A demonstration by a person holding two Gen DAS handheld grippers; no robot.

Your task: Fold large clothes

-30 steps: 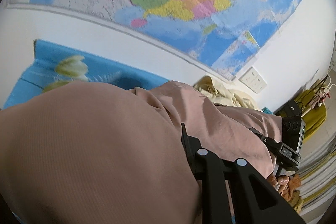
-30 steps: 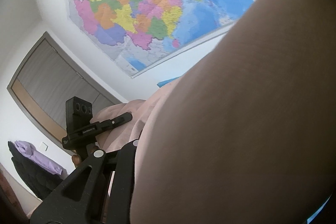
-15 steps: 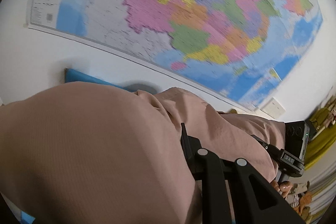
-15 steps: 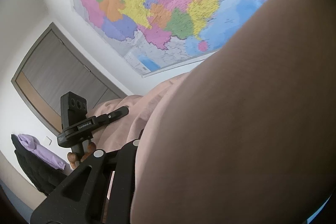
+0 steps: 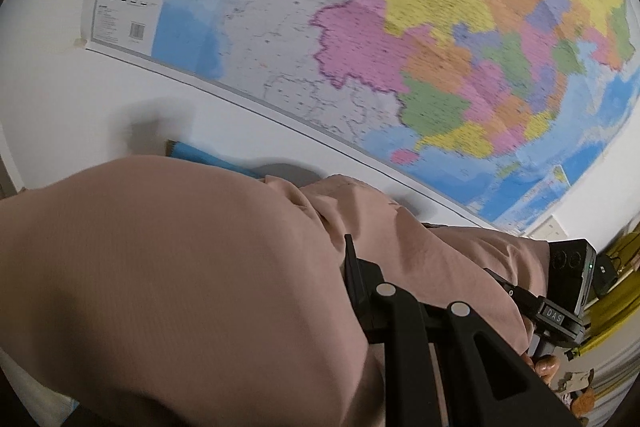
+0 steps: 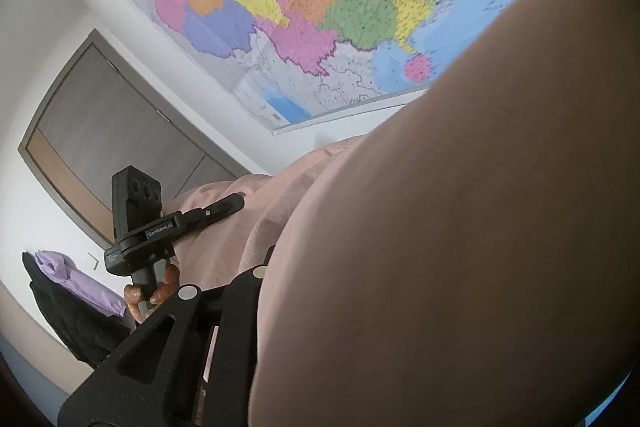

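A large dusty-pink garment point(image 5: 180, 267) hangs between both grippers, held up in the air. It drapes over the left gripper point(image 5: 352, 267) and hides one finger; the jaws are shut on its edge. In the right wrist view the same pink garment point(image 6: 460, 247) covers the right gripper point(image 6: 268, 263), which is shut on it. The left gripper also shows in the right wrist view point(image 6: 236, 203), clamped on the cloth. The right gripper shows in the left wrist view point(image 5: 504, 283) at the cloth's far end.
A big coloured wall map point(image 5: 440, 47) fills the wall ahead. A blue patterned surface point(image 5: 192, 153) peeks out below it. A grey door point(image 6: 104, 131) and dark and purple clothes point(image 6: 76, 287) are at left. Yellow items point(image 5: 616, 279) are at right.
Both grippers have lifted and tilted upward with the garment. The map fills more of both views, and the blue surface and the cream cloth have dropped mostly out of sight.
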